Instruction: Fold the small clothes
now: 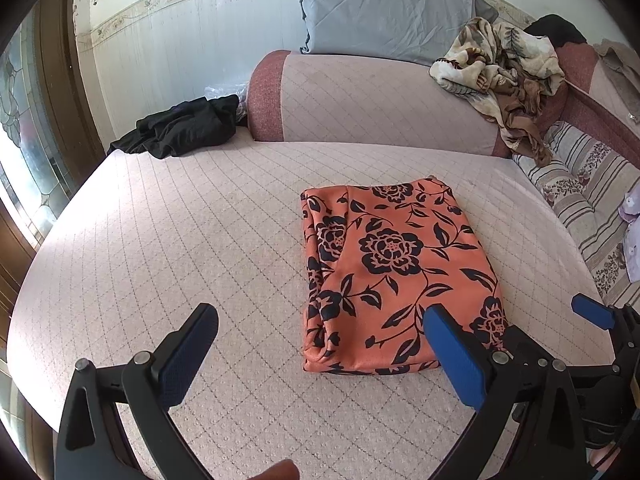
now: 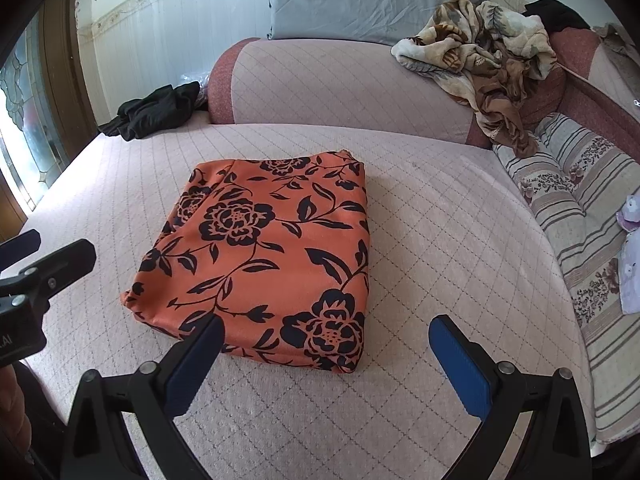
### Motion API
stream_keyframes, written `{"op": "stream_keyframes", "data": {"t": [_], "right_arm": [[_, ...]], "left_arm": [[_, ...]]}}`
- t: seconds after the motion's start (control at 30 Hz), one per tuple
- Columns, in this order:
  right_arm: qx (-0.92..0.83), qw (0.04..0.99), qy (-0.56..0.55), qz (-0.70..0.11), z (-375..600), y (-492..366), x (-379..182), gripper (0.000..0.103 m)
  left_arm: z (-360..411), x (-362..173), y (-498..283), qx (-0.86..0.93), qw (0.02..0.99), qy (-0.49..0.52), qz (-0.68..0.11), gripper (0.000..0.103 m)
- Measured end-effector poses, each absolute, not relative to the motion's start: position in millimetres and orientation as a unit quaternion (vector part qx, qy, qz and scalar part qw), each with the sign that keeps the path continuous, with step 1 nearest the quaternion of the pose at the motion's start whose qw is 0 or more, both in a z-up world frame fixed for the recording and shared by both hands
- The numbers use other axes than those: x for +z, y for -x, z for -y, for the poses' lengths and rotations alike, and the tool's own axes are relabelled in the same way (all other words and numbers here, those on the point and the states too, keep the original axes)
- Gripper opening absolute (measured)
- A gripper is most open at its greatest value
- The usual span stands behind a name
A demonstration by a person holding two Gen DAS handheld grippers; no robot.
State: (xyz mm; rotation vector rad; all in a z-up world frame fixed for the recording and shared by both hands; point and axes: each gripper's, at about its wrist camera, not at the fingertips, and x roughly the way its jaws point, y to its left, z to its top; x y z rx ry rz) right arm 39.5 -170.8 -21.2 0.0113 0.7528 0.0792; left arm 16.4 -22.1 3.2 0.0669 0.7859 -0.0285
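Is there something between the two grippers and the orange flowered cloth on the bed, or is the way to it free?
Nothing visible blocks it. The orange flowered cloth lies folded on the quilted bed cover, just ahead of the open right gripper and open left gripper. The black garment and patterned blanket lie far behind.

My left wrist camera sits low over the pink quilted bed [image 1: 180, 220], looking forward between the spread fingers of the left tool [image 1: 320, 332] toward the bolster and wall. My right wrist camera looks the same way from just to the right, through the right tool [image 2: 326, 340]. Both share the folded orange cloth with black flowers [image 1: 396, 272] [image 2: 272, 252], close ahead. Each view catches the other tool at its edge.
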Motion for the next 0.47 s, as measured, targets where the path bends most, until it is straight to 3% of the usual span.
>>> {"op": "stream_keyframes", "data": {"t": [0.47], "right_arm": [[0.043, 0.927, -0.005, -0.372, 166, -49, -26, 0.103]], "left_arm": [[25, 2, -30, -0.016, 0.927, -0.031, -0.375, 0.102]]}}
